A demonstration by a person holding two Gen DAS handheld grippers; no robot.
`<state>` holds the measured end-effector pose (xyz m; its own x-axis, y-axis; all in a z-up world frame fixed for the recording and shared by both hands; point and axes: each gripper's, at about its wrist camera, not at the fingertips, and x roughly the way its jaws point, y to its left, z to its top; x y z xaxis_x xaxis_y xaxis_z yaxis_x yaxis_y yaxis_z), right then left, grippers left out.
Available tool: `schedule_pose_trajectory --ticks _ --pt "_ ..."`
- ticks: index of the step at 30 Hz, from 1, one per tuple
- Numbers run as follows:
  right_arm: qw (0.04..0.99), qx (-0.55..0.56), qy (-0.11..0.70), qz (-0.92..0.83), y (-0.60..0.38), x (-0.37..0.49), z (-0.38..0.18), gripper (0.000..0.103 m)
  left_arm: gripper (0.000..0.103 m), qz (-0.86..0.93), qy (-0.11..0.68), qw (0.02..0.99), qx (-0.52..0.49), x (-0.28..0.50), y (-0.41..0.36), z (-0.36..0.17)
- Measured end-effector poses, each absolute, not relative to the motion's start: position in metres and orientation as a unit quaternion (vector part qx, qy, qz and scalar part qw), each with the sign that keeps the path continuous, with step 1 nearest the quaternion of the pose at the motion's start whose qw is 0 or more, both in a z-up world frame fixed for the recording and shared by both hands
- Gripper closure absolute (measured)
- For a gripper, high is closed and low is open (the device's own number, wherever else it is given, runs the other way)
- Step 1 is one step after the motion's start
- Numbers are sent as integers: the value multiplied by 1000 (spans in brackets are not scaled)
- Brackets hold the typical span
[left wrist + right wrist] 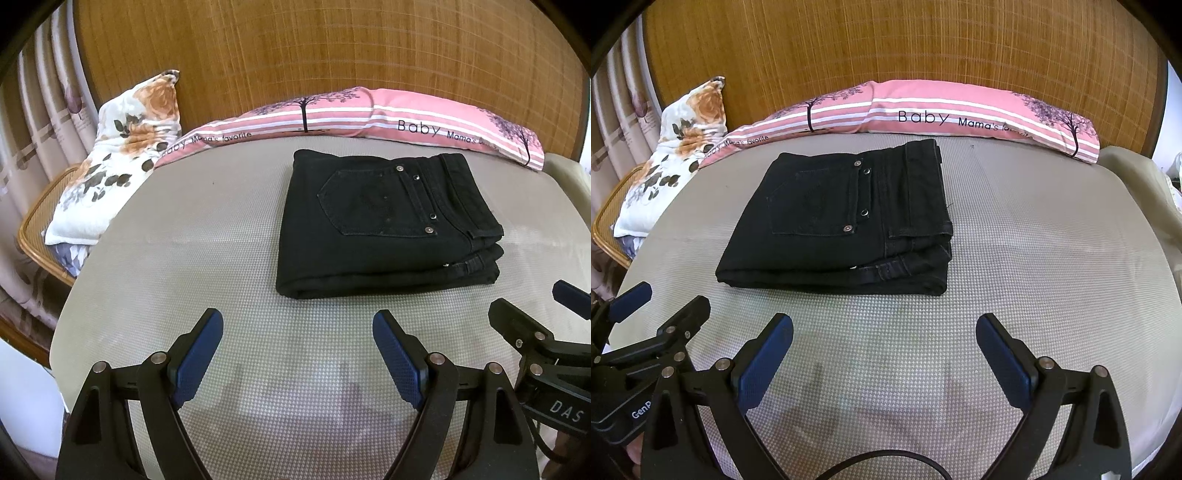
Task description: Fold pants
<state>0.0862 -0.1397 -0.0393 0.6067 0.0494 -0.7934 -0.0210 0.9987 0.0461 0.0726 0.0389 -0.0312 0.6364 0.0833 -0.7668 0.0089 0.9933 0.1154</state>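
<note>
Pants (384,225) sit folded mid-bed (207,266), waistband right; left gripper (297,354) and right gripper (884,358) both released, empty, short of them. You're likely done: back off, don't nudge the stack

Pretty bright, soft daylight all over, no harsh glare. Faint blurry shadows sit on the mattress (221,258) around 6 o'clock. Heavy fisheye bending toward the rims, dark vignette in the corners, center's nicely sharp.
</note>
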Motion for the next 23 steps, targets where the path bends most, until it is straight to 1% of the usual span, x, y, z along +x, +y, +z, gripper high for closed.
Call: schedule_pose_trajectory --ticks 23 --pt "896 24 443 10 -142 80 -34 5 20 3 427 903 52 73 37 -25"
